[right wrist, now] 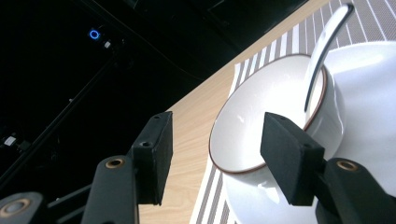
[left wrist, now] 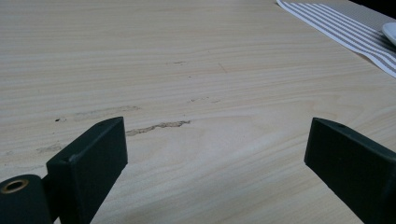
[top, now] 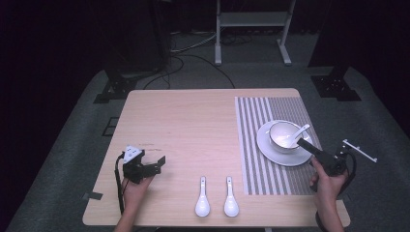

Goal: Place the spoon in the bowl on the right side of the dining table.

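Note:
A white bowl (top: 284, 136) with a white spoon (top: 301, 129) leaning in it stands on a white plate (top: 270, 151) on the striped placemat (top: 256, 169) at the table's right. My right gripper (top: 304, 145) is open at the plate's near right rim and points at the bowl. In the right gripper view the brown-rimmed bowl (right wrist: 247, 116) and its spoon (right wrist: 327, 37) lie just beyond the open right gripper (right wrist: 217, 130). Two more white spoons (top: 202, 198) (top: 230, 198) lie side by side near the front edge. My left gripper (top: 159, 164) (left wrist: 215, 135) rests open over bare wood at the front left.
The light wooden table (top: 193, 121) has bare room across its middle and left. A corner of the placemat (left wrist: 345, 37) and the plate's edge (left wrist: 390, 32) appear far off in the left gripper view. Beyond the table are grey floor, cables and a white stand (top: 251, 29).

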`<action>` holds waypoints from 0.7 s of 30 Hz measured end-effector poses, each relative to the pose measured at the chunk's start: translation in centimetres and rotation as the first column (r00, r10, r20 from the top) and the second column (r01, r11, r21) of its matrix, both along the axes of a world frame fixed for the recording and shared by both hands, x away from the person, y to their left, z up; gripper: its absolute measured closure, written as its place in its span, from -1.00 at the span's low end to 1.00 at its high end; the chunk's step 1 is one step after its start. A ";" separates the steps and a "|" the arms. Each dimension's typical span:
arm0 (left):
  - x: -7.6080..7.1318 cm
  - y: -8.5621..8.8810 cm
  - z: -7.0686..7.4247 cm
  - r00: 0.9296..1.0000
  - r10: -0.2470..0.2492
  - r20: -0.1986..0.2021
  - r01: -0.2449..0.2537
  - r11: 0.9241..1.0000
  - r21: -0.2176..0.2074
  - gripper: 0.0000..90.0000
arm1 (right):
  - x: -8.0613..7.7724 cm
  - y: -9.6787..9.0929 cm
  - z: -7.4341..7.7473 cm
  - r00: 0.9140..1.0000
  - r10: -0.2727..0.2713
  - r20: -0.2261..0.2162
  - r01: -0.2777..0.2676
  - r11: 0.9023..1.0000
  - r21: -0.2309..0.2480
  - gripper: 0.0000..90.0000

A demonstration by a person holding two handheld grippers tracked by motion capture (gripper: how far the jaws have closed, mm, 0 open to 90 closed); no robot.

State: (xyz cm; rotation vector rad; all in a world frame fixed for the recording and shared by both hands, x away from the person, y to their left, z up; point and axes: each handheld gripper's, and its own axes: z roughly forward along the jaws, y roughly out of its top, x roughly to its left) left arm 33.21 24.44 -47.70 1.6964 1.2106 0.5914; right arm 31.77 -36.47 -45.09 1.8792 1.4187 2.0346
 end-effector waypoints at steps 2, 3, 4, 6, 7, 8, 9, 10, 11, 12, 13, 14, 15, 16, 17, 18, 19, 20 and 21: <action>0.0 0.0 0.0 1.000 0.000 0.000 0.000 1.000 0.000 -0.90 | -0.2 0.1 -0.2 1.000 0.005 -0.002 -0.005 1.000 0.003 -0.04; 0.0 0.0 0.0 1.000 0.000 0.000 0.000 1.000 0.000 -0.90 | -0.3 0.1 -0.2 1.000 0.006 -0.004 -0.006 1.000 -0.001 -0.04; 0.0 0.0 0.0 1.000 0.001 0.000 -0.001 1.000 0.000 -0.90 | -0.4 0.2 -0.3 1.000 0.007 -0.005 -0.007 1.000 -0.009 -0.05; 0.0 0.0 0.0 1.000 0.000 -0.001 0.000 1.000 0.001 -0.90 | -0.5 0.2 -0.5 1.000 0.008 -0.008 -0.008 1.000 -0.013 -0.05; 0.0 0.0 0.0 1.000 0.001 0.000 -0.001 1.000 0.000 -0.90 | -0.6 0.3 -0.5 1.000 0.009 -0.010 -0.009 1.000 -0.011 -0.05; 0.0 0.0 0.0 1.000 0.001 -0.001 -0.001 1.000 -0.001 -0.90 | -0.6 0.3 -0.6 1.000 0.010 -0.009 -0.010 1.000 -0.014 -0.05; 0.0 0.0 0.0 1.000 0.001 -0.001 -0.001 1.000 -0.001 -0.90 | -0.7 0.3 -0.6 1.000 0.011 -0.012 -0.012 1.000 -0.017 -0.05; 0.0 0.0 0.0 1.000 0.001 -0.002 -0.001 1.000 -0.001 -0.90 | -0.7 0.4 -0.7 1.000 0.013 -0.010 -0.013 1.000 -0.017 -0.06; 0.0 0.0 0.0 1.000 0.001 -0.001 -0.001 1.000 -0.001 -0.90 | -0.7 0.4 -0.7 1.000 0.015 -0.009 -0.015 1.000 -0.017 -0.06; 0.0 0.0 0.0 1.000 0.000 0.000 0.000 1.000 -0.001 -0.90 | -0.8 0.5 -0.7 1.000 0.020 -0.009 -0.020 1.000 -0.018 -0.06; 0.0 0.0 0.0 1.000 0.001 0.000 -0.001 1.000 -0.001 -0.90 | -0.8 0.6 -0.7 1.000 0.022 -0.007 -0.022 1.000 -0.019 -0.06; 0.0 0.0 0.0 1.000 0.000 -0.001 0.000 1.000 0.000 -0.90 | -0.9 0.7 -0.7 1.000 0.025 -0.007 -0.025 0.999 -0.020 -0.06; 0.0 0.0 0.0 1.000 0.000 0.000 0.000 1.000 -0.001 -0.90 | -1.0 0.8 -0.8 1.000 0.028 -0.008 -0.028 0.999 -0.021 -0.07; 0.0 0.0 0.0 1.000 0.000 0.000 0.000 1.000 0.000 -0.90 | -1.0 0.9 -0.8 1.000 0.030 -0.006 -0.030 0.999 -0.022 -0.07; 0.0 0.0 0.0 1.000 0.000 0.000 0.000 1.000 0.000 -0.90 | -1.1 1.0 -0.9 0.999 0.033 -0.008 -0.033 0.999 -0.024 -0.07; 0.0 0.0 0.0 1.000 0.000 0.000 0.000 1.000 0.000 -0.90 | -1.2 1.1 -0.9 0.999 0.033 -0.005 -0.034 0.999 -0.028 -0.07; 0.0 0.0 0.0 1.000 0.000 0.000 0.000 1.000 0.002 -0.90 | -1.3 1.1 -1.0 0.999 0.034 -0.003 -0.034 0.999 -0.034 -0.07; 0.0 0.0 0.0 1.000 0.001 0.000 -0.001 1.000 0.001 -0.90 | -1.4 1.2 -1.0 0.999 0.035 -0.005 -0.035 0.999 -0.040 -0.07; 0.0 0.0 0.0 1.000 0.001 0.000 -0.001 1.000 0.002 -0.90 | -1.4 1.2 -1.1 0.999 0.037 -0.006 -0.037 0.998 -0.041 -0.07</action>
